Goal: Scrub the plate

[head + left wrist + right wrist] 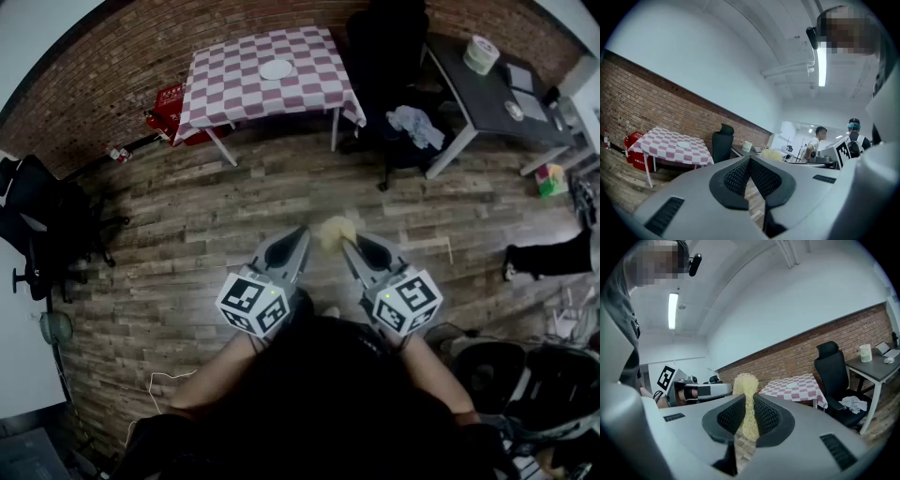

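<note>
Underfoot, rough wood-plank floor (187, 216), edged by a red brick wall (141, 56). Against that wall, a square table (225, 94) draped in pink-and-white checked cloth, carrying a round white plate (277, 68), well apart from both grippers. To its right, a black office chair (384, 37), then a flat grey desk (487, 103) bearing a pale roll (482, 53). Close in, left gripper (298, 236): smooth grey shell, ribbed black pads, pressed together with nothing between. Right gripper (352, 246) clamped on a coarse yellow mesh scrubber (336, 231), puffed out above the pads. Only in the left gripper view: a person in white (816, 139) and another beside (853, 136), far off past the desk.
</note>
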`<state>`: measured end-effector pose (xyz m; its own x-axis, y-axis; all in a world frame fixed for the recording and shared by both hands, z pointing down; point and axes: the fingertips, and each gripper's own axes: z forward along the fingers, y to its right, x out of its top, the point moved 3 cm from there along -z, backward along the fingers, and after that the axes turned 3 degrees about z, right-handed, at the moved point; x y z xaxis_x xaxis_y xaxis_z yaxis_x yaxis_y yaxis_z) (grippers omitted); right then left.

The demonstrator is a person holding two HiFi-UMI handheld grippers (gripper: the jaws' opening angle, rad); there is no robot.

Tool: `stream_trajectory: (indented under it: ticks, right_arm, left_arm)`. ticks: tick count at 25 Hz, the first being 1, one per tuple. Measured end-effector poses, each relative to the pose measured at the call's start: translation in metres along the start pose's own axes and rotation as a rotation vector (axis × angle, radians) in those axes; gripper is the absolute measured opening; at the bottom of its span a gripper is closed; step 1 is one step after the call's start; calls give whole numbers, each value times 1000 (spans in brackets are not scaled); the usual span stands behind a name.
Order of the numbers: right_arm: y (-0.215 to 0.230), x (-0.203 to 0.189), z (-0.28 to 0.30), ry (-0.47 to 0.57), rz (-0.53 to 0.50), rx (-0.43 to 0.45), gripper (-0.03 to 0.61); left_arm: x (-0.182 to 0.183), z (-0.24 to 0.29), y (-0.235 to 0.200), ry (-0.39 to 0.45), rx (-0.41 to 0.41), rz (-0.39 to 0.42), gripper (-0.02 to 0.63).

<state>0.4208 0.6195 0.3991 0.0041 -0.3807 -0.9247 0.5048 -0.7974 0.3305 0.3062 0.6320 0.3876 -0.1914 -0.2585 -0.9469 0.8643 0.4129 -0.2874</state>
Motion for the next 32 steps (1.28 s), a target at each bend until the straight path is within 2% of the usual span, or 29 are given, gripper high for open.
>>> stream_trajectory:
  ticks: [9, 15, 32]
  right_arm:
    - [4, -2, 18, -18, 15, -1, 49]
    - [11, 0, 48, -20, 28, 1, 49]
    - [12, 57, 231, -2, 17, -34, 49]
  left_arm:
    - [-3, 4, -20, -13, 6, -20, 8]
    - [-2, 9, -51, -12, 10, -39, 8]
    - [70, 17, -230, 16, -7, -20, 8]
